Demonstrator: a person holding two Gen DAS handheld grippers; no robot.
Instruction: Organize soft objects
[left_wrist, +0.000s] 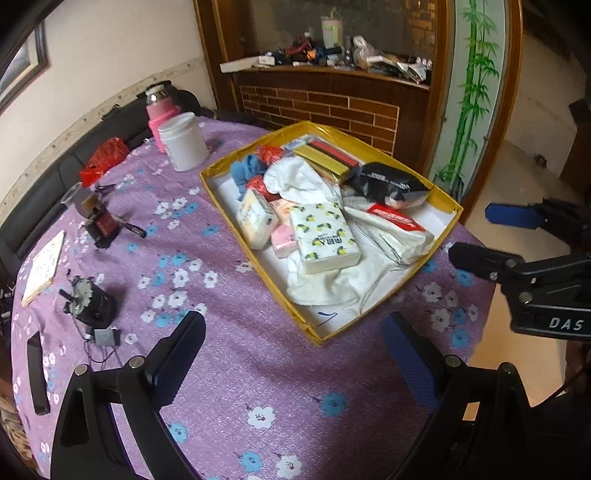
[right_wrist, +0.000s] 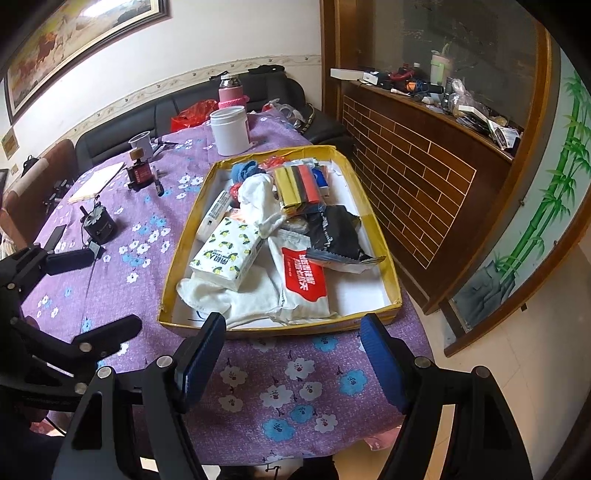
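Purple flowered cloth covers the worktop (left_wrist: 229, 369), which carries a shallow yellow-rimmed box (right_wrist: 391, 295) toward its 1 o'clock side in the left wrist view. Inside the box lies a heap of soft goods: a lemon-print tissue pack (right_wrist: 227, 258) at the centre rests on a white towel (right_wrist: 240, 299); a red-labelled tissue pack (right_wrist: 304, 282) lies just beside it at 3 o'clock; a black pouch (right_wrist: 334, 232) sits beyond that at 1 o'clock. A gold-and-red packet (right_wrist: 299, 184) and a blue cloth (right_wrist: 243, 170) occupy the far end at 12 and 11 o'clock.

The right tool (right_wrist: 291, 363) hovers short of the box's near rim, its fingers spread apart with nothing between them. The left tool (left_wrist: 291, 358) hangs over bare cloth at the box's 7 o'clock corner, likewise spread and empty.

Outside the box, a white jar (left_wrist: 183, 142) and a pink bottle (left_wrist: 157, 114) stand at 11 o'clock. A small black motor (left_wrist: 92, 302) and a notepad (left_wrist: 42, 262) lie well apart from the box at 9 o'clock.
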